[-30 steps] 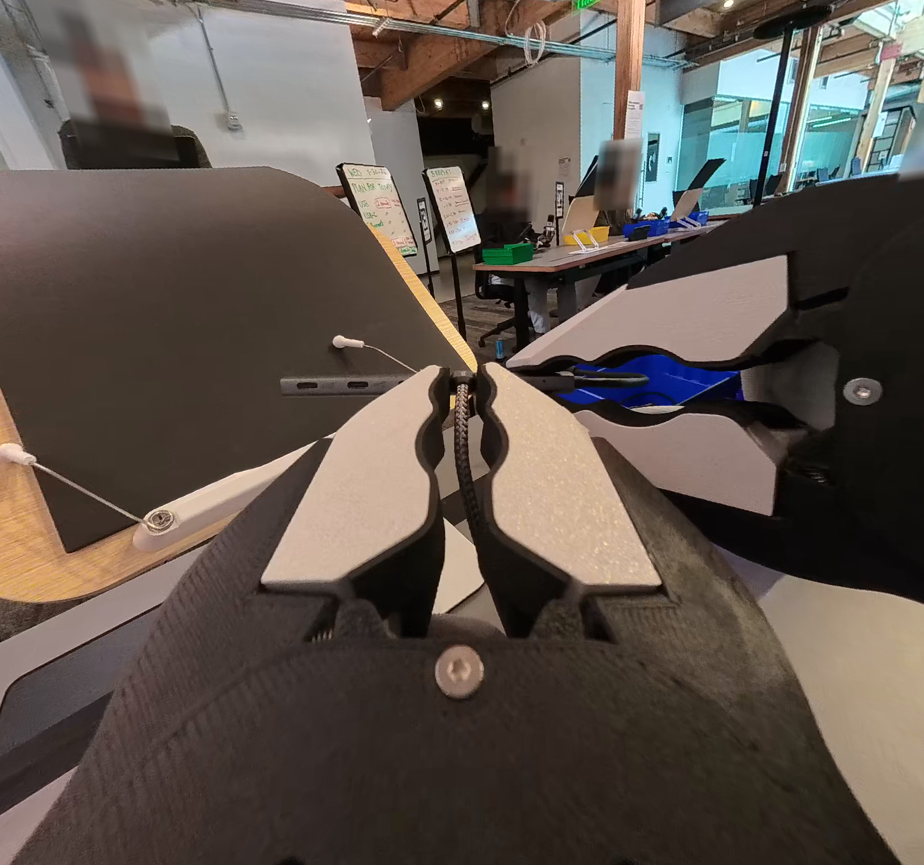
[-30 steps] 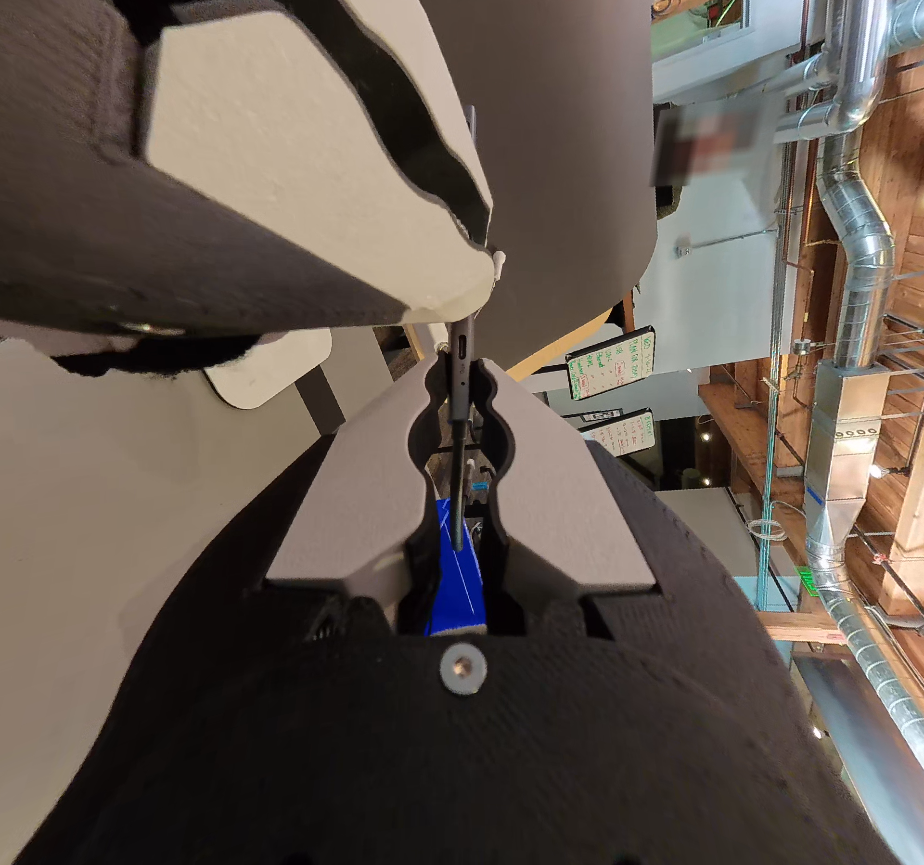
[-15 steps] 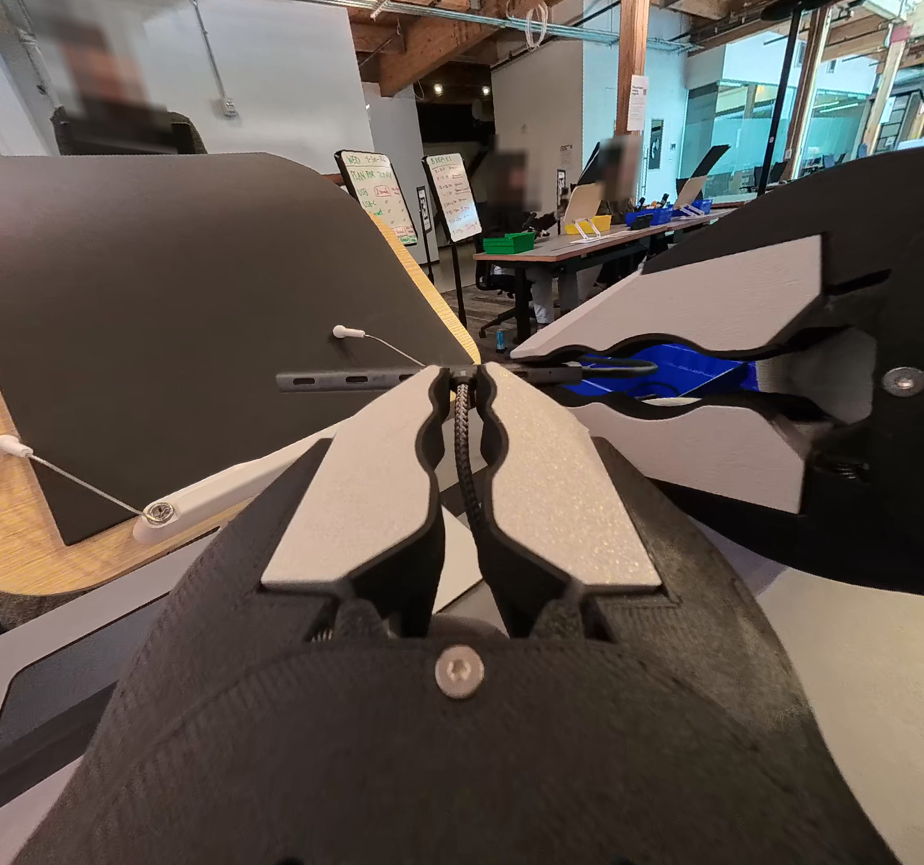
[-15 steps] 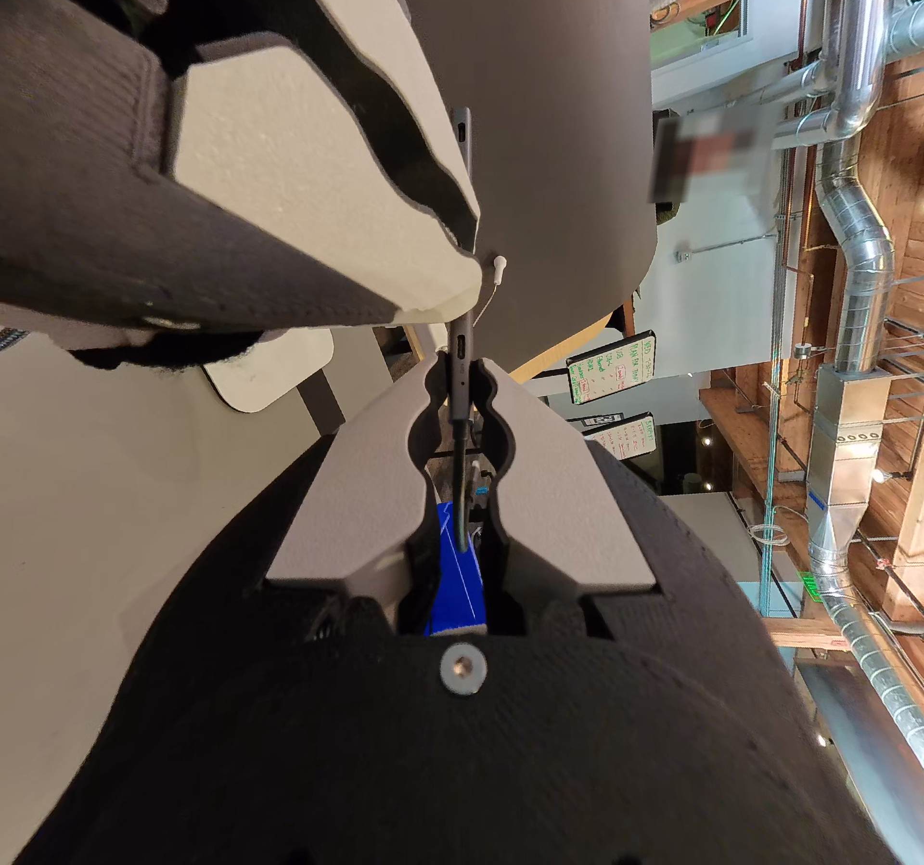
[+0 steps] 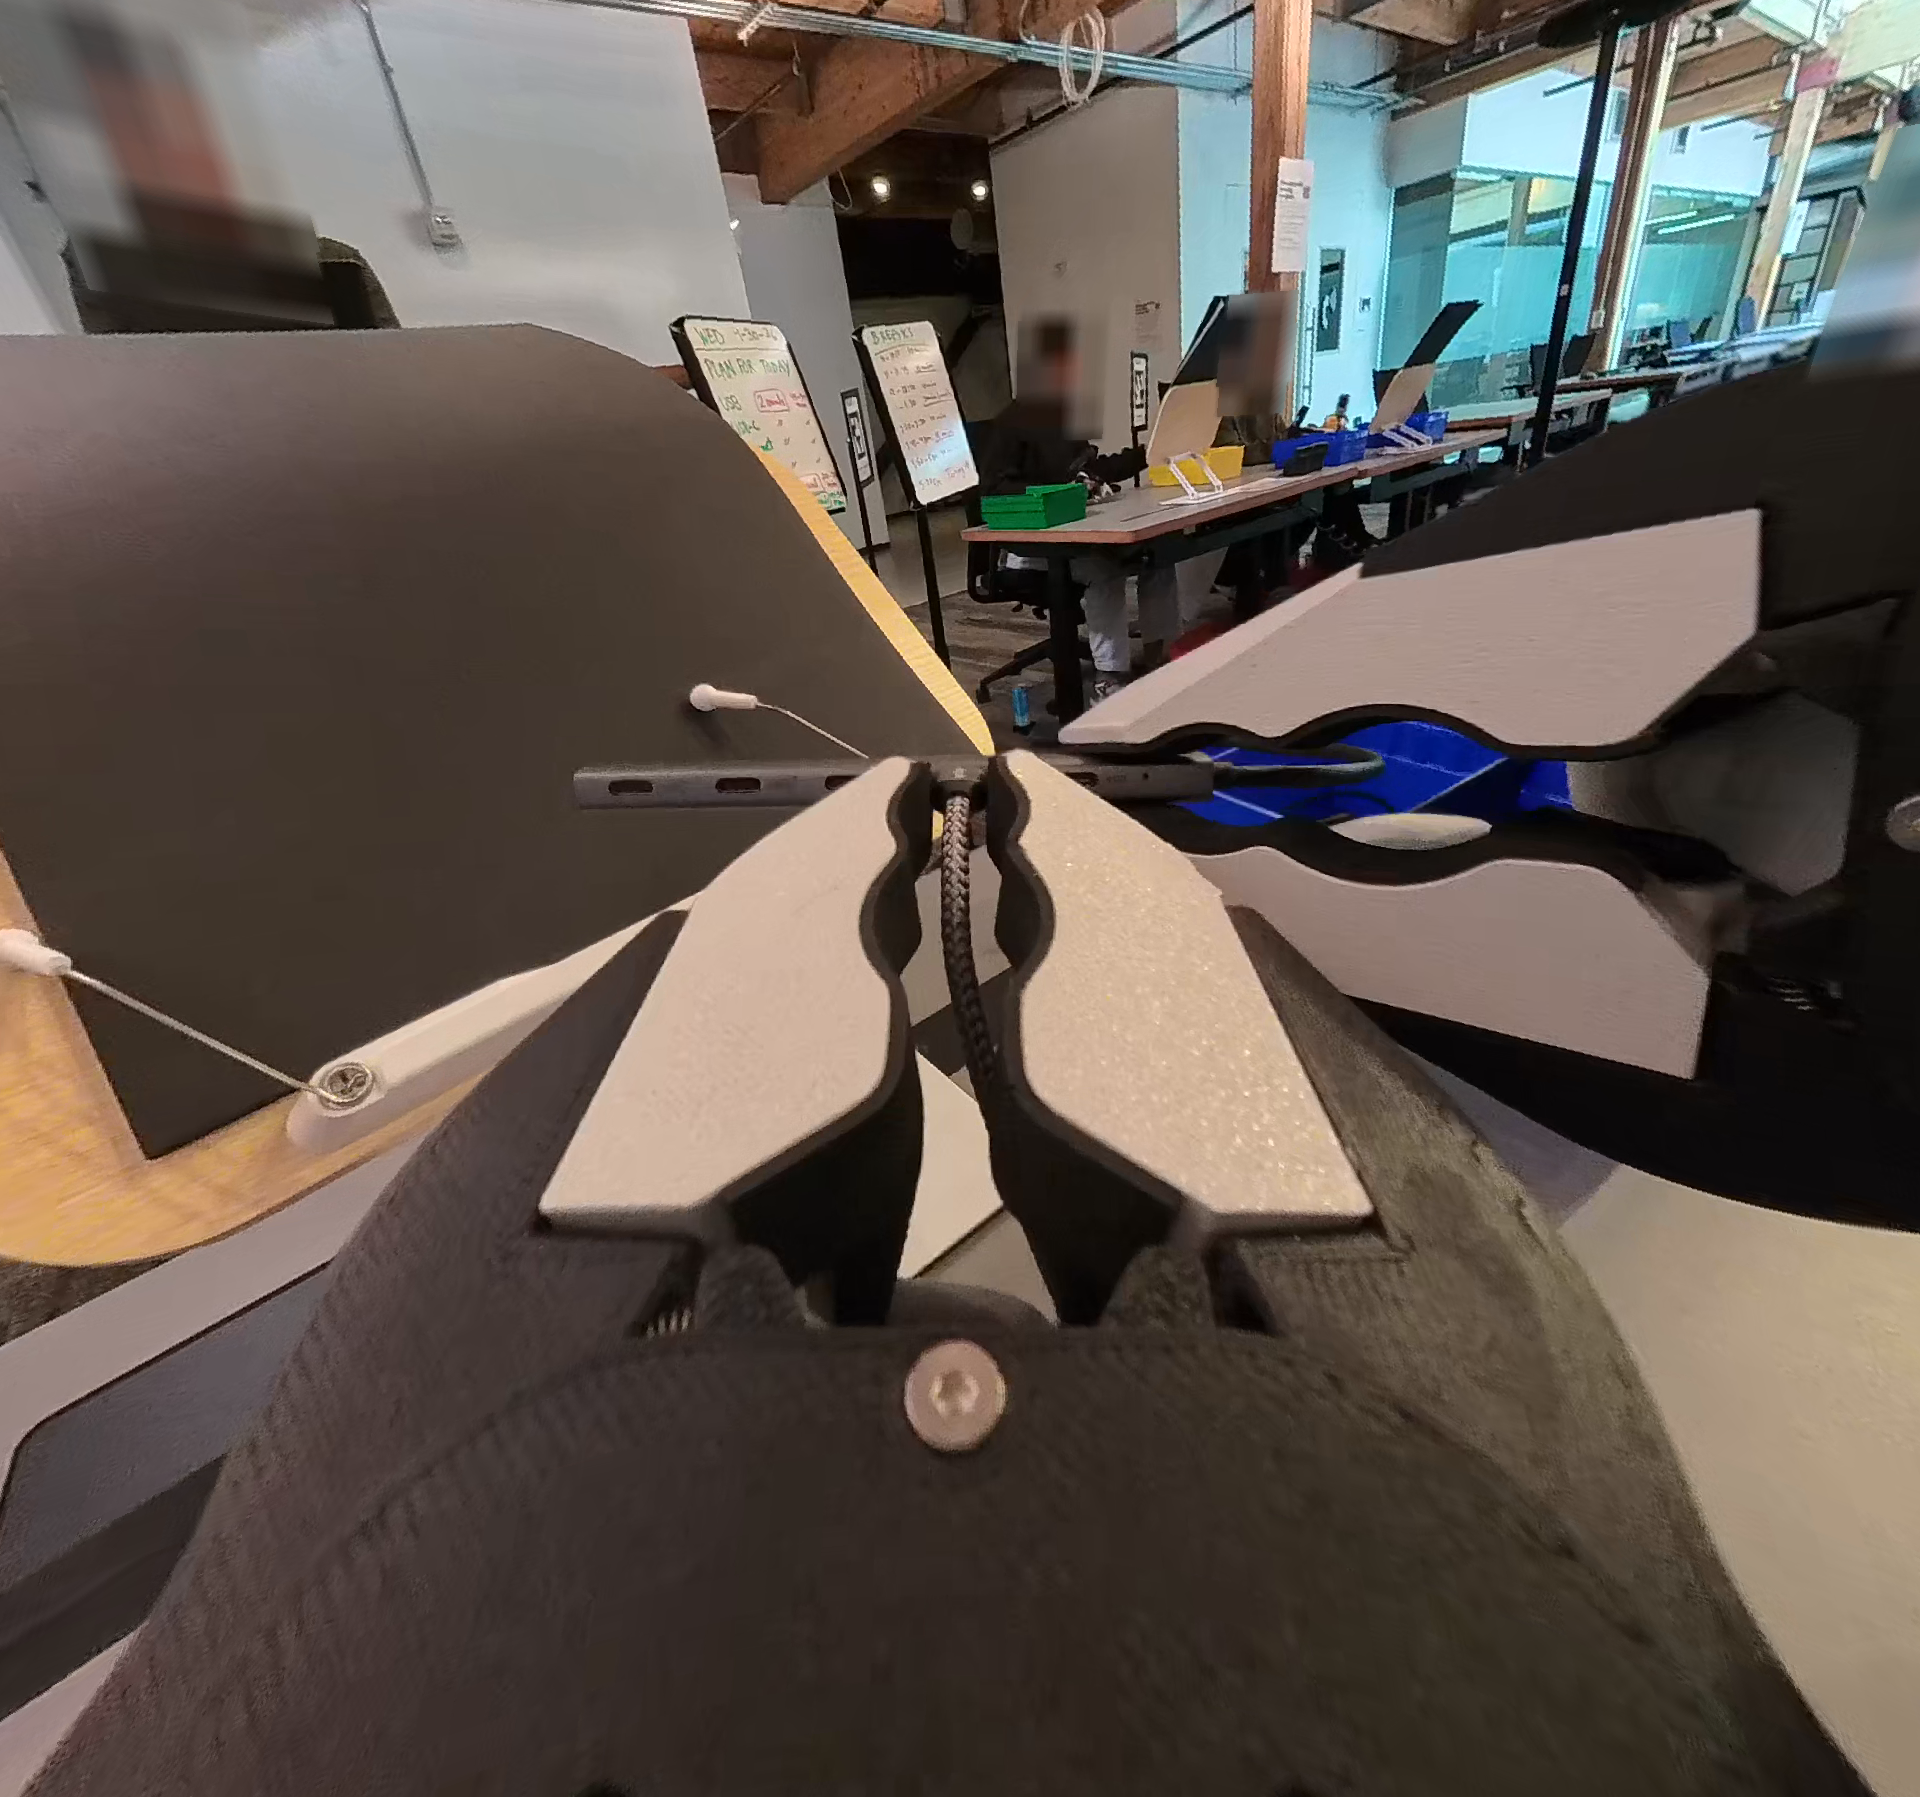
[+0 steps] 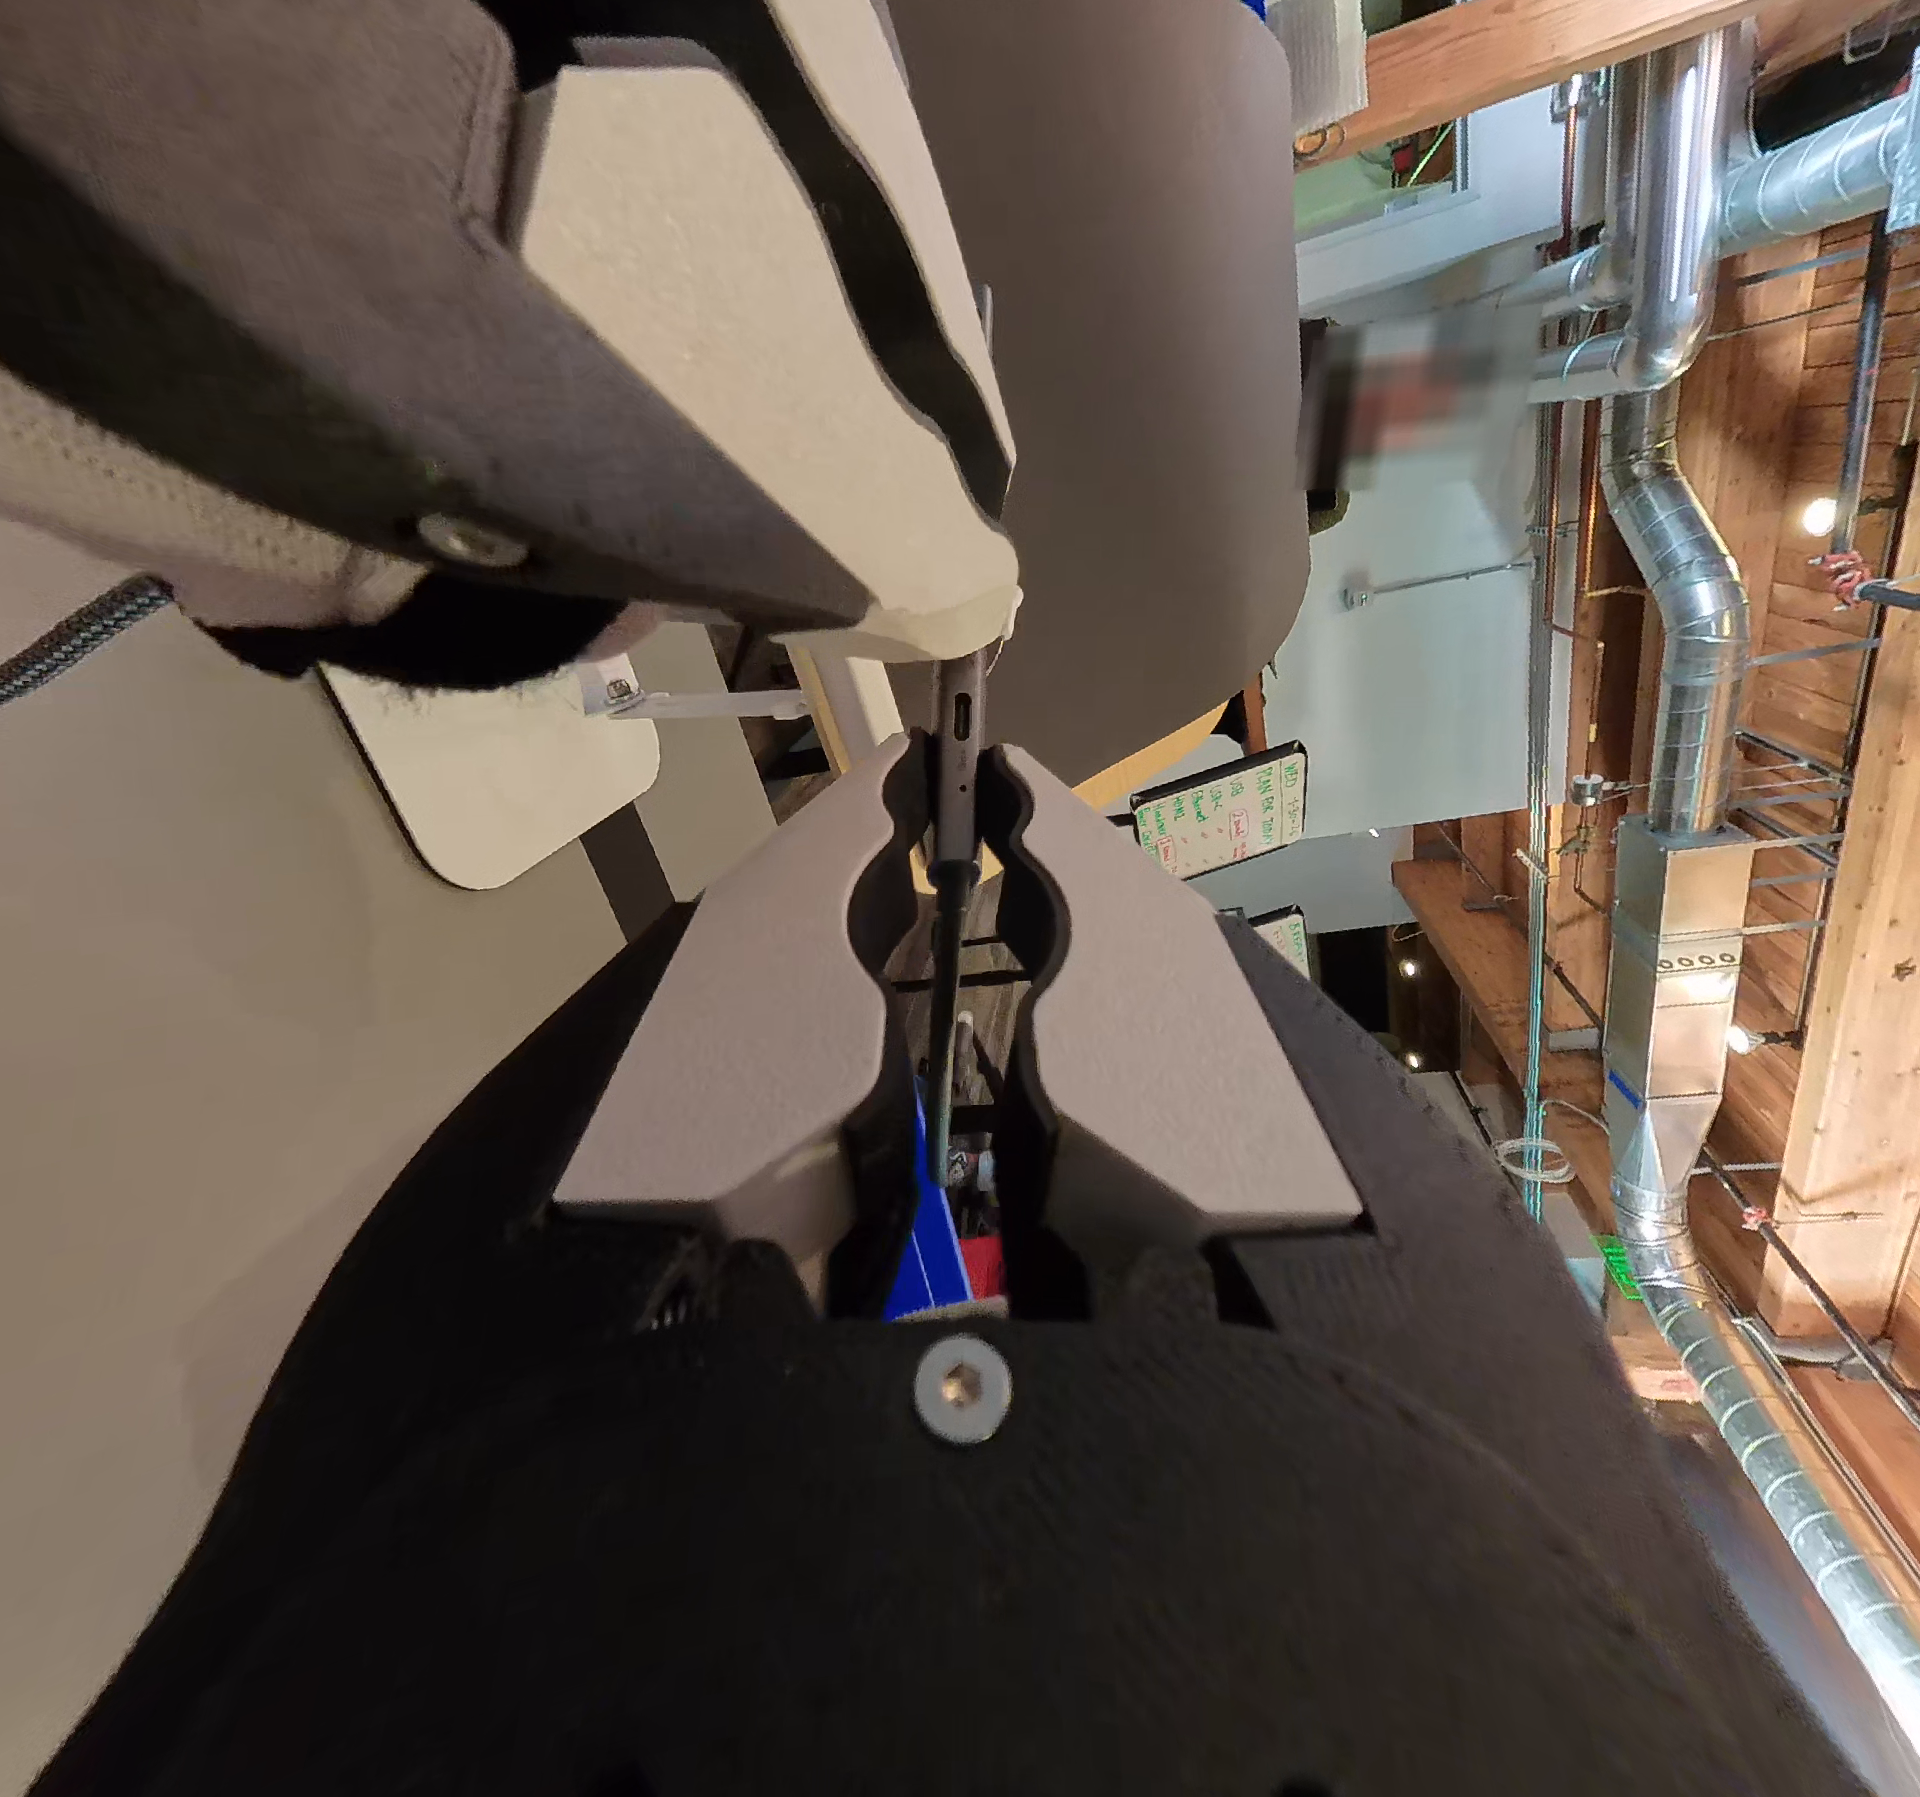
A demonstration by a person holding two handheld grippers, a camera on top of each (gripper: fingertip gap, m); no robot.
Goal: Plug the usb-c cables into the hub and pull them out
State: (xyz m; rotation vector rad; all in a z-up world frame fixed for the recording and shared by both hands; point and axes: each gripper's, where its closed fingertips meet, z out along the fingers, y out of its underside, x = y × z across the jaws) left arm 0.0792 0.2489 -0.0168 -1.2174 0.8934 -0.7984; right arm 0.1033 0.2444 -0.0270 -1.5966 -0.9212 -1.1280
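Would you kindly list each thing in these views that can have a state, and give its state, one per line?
Left gripper: shut on the braided cable's plug end.
Right gripper: shut on the hub.
Hub: held in the air, level in the left wrist view; three empty ports show left of the fingertips.
Braided cable: its plug end meets the hub; how deep it sits is hidden.
Hub's own lead: attached, looping back between the right gripper's fingers.

Braided cable (image 5: 961, 926) apparently in hub (image 5: 727, 785)
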